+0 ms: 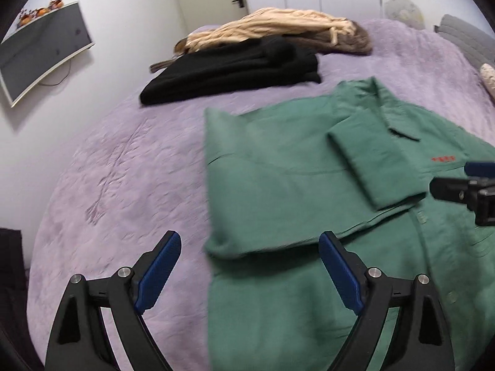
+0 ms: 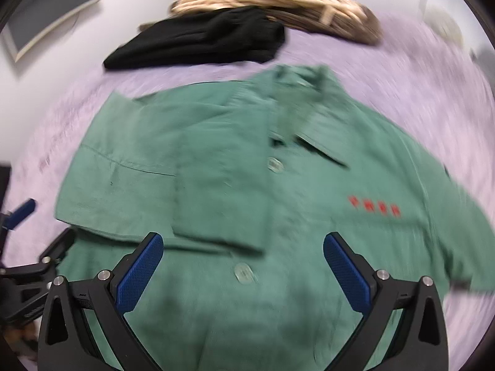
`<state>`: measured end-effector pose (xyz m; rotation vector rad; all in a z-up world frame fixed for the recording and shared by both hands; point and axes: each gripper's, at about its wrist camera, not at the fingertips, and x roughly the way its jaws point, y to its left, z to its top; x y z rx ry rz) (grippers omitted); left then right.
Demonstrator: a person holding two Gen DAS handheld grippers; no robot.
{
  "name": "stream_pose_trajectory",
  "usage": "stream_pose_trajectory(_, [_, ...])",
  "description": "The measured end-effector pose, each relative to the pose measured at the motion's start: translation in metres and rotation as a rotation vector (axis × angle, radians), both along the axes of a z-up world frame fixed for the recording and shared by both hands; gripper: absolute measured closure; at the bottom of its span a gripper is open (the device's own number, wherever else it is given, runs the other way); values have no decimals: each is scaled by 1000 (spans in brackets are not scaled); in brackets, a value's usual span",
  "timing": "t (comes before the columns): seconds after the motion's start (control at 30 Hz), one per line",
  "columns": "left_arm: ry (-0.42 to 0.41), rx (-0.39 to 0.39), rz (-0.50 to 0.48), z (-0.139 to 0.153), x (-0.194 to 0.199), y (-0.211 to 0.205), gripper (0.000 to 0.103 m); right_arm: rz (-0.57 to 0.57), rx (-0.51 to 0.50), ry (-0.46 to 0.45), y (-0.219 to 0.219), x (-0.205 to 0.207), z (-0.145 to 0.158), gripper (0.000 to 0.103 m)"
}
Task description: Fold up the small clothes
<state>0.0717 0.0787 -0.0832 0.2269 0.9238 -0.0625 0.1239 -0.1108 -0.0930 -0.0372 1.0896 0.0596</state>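
A: Green shirt lies front-up on the purple bed, collar at the far end, buttons closed down the middle. Its left side looks already folded in over the chest, sleeve doubled back on top, presumably to square that side up.

B: And the right side?

A: Not folded. In the right wrist view it spreads out flat toward the right, red lettering on the chest exposed. I'd judge the task roughly at its midpoint for this shirt.

B: Tools?

A: Left tool hangs above the near left edge of the shirt, its two blue pads spread wide, nothing between them. Right tool sits over the near middle of the shirt, pads likewise wide apart and holding nothing. Neither touches cloth as far as I can tell; both views are smeared.

B: Next move?

A: Likely a grab at the right sleeve or side seam, to bring it across and match the left. Risk: thin cloth, so a pinch may lift the layer beneath too and disturb the fold.

B: Anything else on the bed?

A: Black garment folded at the far side, a beige one behind it, well apart from the shirt. Possibly a done pile.
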Motion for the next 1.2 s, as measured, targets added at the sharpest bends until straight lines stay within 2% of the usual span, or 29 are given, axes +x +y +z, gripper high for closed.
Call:
stream_pose_trajectory(0.07, [38, 36, 47, -17, 5, 18, 12, 66, -82, -16, 26, 18, -15, 0])
stream_pose_trajectory(0.13, [52, 55, 89, -29, 13, 29, 12, 85, -179, -23, 40, 33, -31, 2])
stream_pose_trajectory(0.2, [40, 38, 124, -37, 24, 33, 12, 55, -260, -2, 38, 45, -45, 33])
stream_pose_trajectory(0.23, [32, 42, 143, -42, 29, 33, 12, 31, -214, 7, 30, 50, -45, 69])
stream_pose_trajectory(0.27, [36, 55, 172, -48, 35, 35, 12, -32, -193, 9, 17, 53, -39, 78])
stream_pose_trajectory(0.3, [48, 49, 190, -52, 39, 36, 12, -73, -158, -4, 5, 52, -31, 78])
stream_pose_trajectory(0.4, [57, 6, 218, -57, 43, 43, 12, -240, 99, -73, -57, 43, -3, 78])
stream_pose_trajectory(0.47, [54, 4, 213, -58, 42, 43, 12, -355, 226, -73, -98, 33, -1, 78])
stream_pose_trajectory(0.53, [60, -2, 204, -59, 43, 42, 12, -456, 397, -36, -136, 21, -17, 78])
stream_pose_trajectory(0.6, [61, 12, 197, -61, 43, 38, 12, -526, 566, 19, -163, 10, -40, 70])
stream_pose_trajectory(0.63, [59, 14, 197, -61, 43, 37, 12, -565, 622, 41, -173, 4, -52, 67])
stream_pose_trajectory(0.7, [67, 1, 200, -61, 42, 37, 12, -610, 722, 27, -186, -8, -63, 60])
stream_pose_trajectory(0.77, [84, -27, 207, -59, 43, 42, 12, -677, 764, 2, -195, -20, -61, 39])
stream_pose_trajectory(0.8, [93, -37, 207, -58, 43, 46, 12, -707, 774, -13, -199, -26, -59, 36])
stream_pose_trajectory(0.87, [117, -45, 188, -54, 41, 50, 12, -773, 775, -29, -207, -41, -54, 35])
stream_pose_trajectory(0.97, [162, -25, 108, -44, 24, 57, 12, -858, 773, -43, -221, -58, -51, 35])
stream_pose_trajectory(1.03, [179, -22, 60, -36, 12, 62, 12, -881, 777, -42, -226, -70, -47, 34])
stream_pose_trajectory(1.13, [192, -59, 27, -21, 16, 69, 12, -818, 864, -5, -211, -81, -46, 34])
stream_pose_trajectory(1.2, [193, -114, 11, -14, 44, 69, 12, -715, 934, 42, -186, -80, -50, 35])
